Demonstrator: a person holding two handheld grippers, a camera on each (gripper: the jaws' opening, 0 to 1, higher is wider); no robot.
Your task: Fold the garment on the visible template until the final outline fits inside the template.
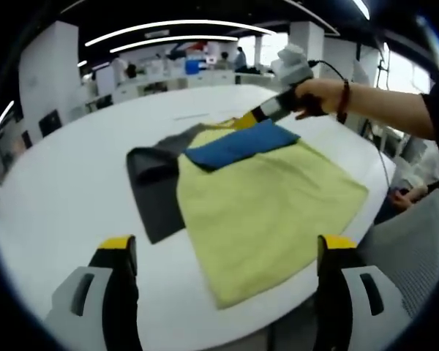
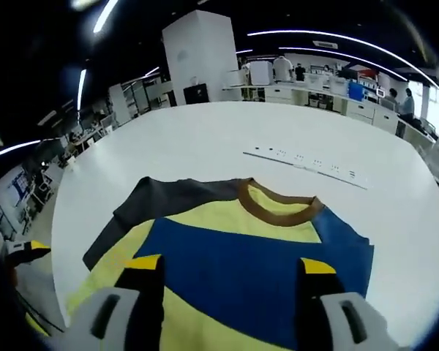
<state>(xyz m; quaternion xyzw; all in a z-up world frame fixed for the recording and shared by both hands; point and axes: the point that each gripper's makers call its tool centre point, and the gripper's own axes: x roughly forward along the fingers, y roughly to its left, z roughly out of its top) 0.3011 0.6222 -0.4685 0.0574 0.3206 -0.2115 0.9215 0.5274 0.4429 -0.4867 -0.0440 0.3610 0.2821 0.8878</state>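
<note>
A yellow cloth T-shirt with a blue chest band and brown collar (image 1: pixel 267 194) lies flat on the round white table (image 1: pixel 66 197), partly covering a dark grey rectangular template sheet (image 1: pixel 155 186) that sticks out past one side of the shirt. In the left gripper view, the left gripper (image 1: pixel 227 256) hovers off the shirt's hem end, jaws wide apart and empty, and a person's hand (image 1: pixel 318 95) holds the right gripper at the collar end. The right gripper view adds the collar (image 2: pixel 278 205) itself, a white power strip (image 2: pixel 307 164) lying beyond it, and the right gripper (image 2: pixel 230 270) spread over the blue band, holding nothing.
</note>
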